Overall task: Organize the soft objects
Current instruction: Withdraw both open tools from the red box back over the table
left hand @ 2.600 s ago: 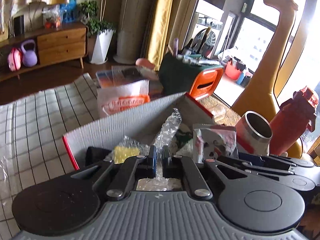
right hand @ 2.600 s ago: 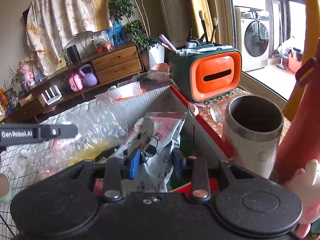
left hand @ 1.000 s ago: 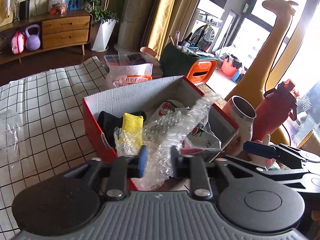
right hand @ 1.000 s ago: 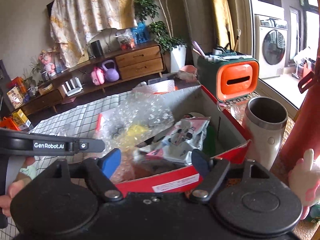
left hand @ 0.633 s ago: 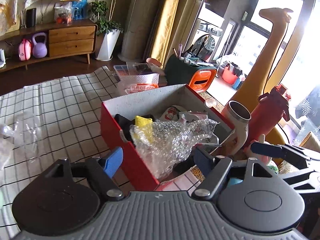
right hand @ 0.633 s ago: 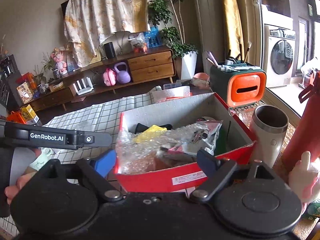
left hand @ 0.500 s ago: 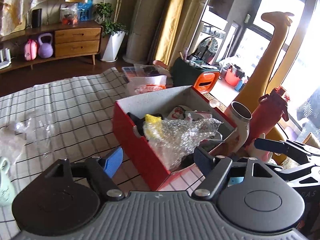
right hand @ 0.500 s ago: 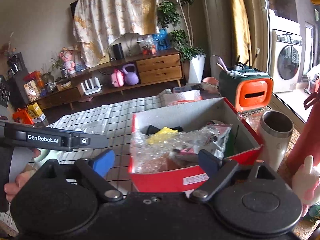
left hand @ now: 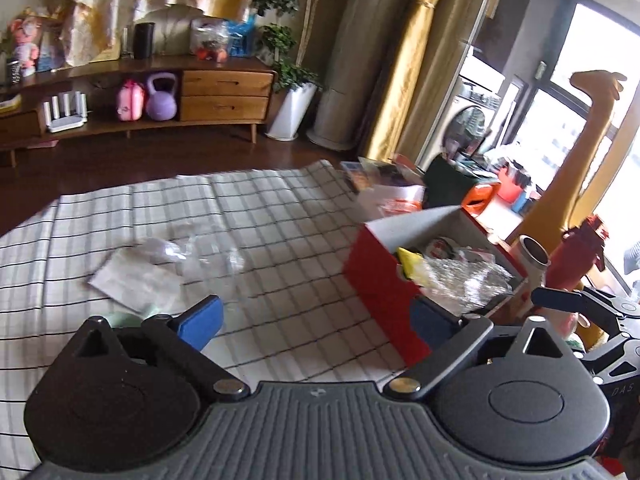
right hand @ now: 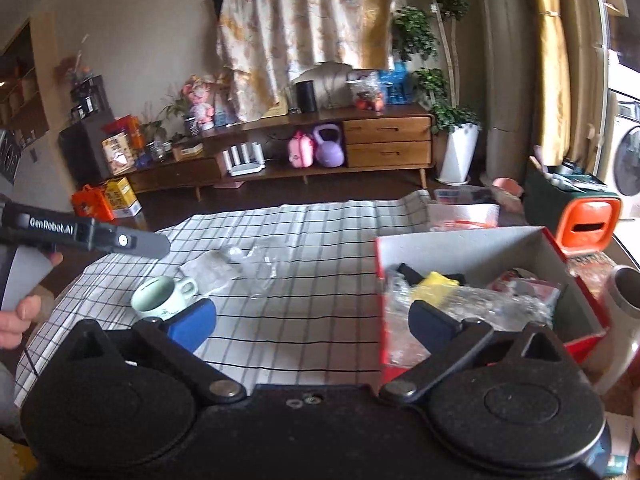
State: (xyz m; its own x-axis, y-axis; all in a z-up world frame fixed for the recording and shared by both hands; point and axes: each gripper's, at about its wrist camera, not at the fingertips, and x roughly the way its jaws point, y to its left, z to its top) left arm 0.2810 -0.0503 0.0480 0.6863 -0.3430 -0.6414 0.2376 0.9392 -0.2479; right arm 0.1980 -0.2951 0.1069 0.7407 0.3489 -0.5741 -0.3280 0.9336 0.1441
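Note:
A red cardboard box point(left hand: 380, 280) point(right hand: 476, 248) stands on the right of the checked tablecloth. It holds bubble wrap point(left hand: 464, 276) point(right hand: 480, 304), a yellow soft item point(right hand: 436, 282), a dark item and printed pouches. Clear plastic bags and a white packet point(left hand: 160, 268) point(right hand: 236, 264) lie on the cloth to the left. My left gripper point(left hand: 316, 320) is open and empty, above the cloth left of the box. My right gripper point(right hand: 312, 322) is open and empty, in front of the box's left corner.
A pale green mug point(right hand: 160, 298) stands on the cloth at the left. A steel cup point(left hand: 534, 256), a red bottle point(left hand: 580, 252) and an orange-fronted organiser point(right hand: 588, 220) stand right of and behind the box. A bag point(right hand: 464, 210) lies at the cloth's far edge.
Both grippers have pulled back and swung left from the box. The left gripper let go of the bubble wrap, which now lies in the box. Both jaws opened wide.

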